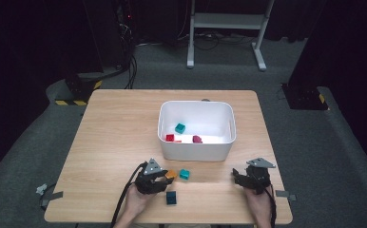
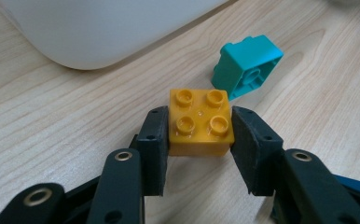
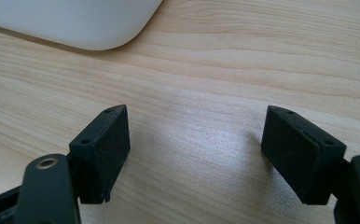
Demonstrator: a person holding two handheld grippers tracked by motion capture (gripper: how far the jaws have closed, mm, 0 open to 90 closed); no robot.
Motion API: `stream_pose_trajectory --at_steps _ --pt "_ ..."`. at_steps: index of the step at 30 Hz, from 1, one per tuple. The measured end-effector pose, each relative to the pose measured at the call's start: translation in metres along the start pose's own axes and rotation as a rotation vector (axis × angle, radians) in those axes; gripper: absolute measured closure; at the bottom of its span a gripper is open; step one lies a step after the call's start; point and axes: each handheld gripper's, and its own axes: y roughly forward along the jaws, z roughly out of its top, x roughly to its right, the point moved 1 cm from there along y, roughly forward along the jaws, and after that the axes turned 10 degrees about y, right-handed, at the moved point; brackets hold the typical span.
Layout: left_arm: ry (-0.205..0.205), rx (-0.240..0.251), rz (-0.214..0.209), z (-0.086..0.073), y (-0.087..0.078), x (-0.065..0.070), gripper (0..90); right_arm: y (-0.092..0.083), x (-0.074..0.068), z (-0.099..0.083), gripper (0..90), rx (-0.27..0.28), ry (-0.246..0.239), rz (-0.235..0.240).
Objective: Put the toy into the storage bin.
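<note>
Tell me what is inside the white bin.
The white bin holds a teal block, a red block and a dark red block. Its near wall hides the floor strip just behind it.

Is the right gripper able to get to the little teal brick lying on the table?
Probably yes. The right gripper is open, and bare table lies between it and the teal brick; the left gripper is busy at the orange brick beside it.

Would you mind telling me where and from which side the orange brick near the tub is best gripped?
Grip the orange brick on its two flat opposite side walls, coming in low along the table from the person's side. It stands studs-up, so those walls are upright and parallel. The left gripper already has its fingers against them.
</note>
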Motion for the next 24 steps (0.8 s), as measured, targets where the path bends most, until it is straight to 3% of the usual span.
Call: stream_pose_trajectory --at_steps 24 --pt "0.004 0.018 -0.001 0.0024 -0.006 0.0013 58.7 0.0 0.0 0.0 23.4 0.0 0.0 0.0"
